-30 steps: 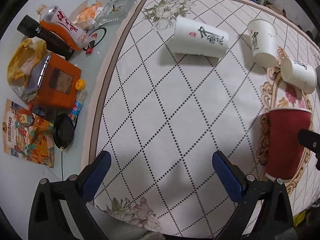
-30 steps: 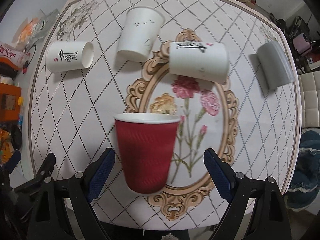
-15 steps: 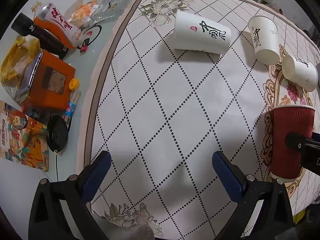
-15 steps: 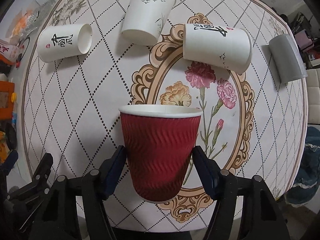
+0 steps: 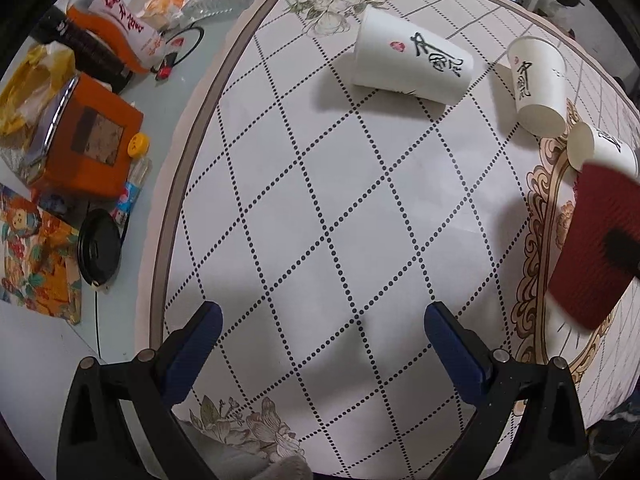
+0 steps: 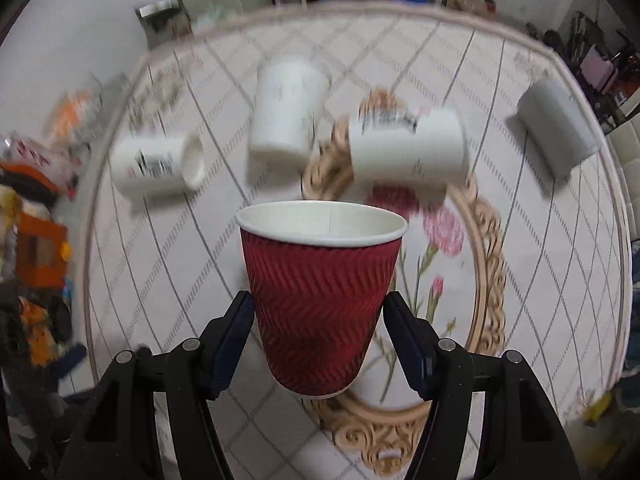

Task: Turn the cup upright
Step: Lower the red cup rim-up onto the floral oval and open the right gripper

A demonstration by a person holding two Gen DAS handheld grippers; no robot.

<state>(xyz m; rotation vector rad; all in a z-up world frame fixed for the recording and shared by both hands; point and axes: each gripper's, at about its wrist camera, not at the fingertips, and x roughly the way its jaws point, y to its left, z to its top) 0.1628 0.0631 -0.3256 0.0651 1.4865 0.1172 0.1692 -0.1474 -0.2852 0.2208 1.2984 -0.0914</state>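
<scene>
My right gripper is shut on the red ribbed paper cup, both blue pads against its sides. The cup is lifted off the tablecloth and tilted, with its white rim toward the far side and its white inside showing. It also shows blurred at the right edge of the left wrist view, with a dark gripper finger over it. My left gripper is open and empty above the checked tablecloth.
Three white paper cups lie on their sides, and a grey cup lies at the far right. Clutter sits off the cloth at left: an orange box, a black lid, snack bags.
The right gripper closed on the red cup, lifted it off the table and is tipping it, so the background blurs. The left gripper stayed open and drifted slightly.
</scene>
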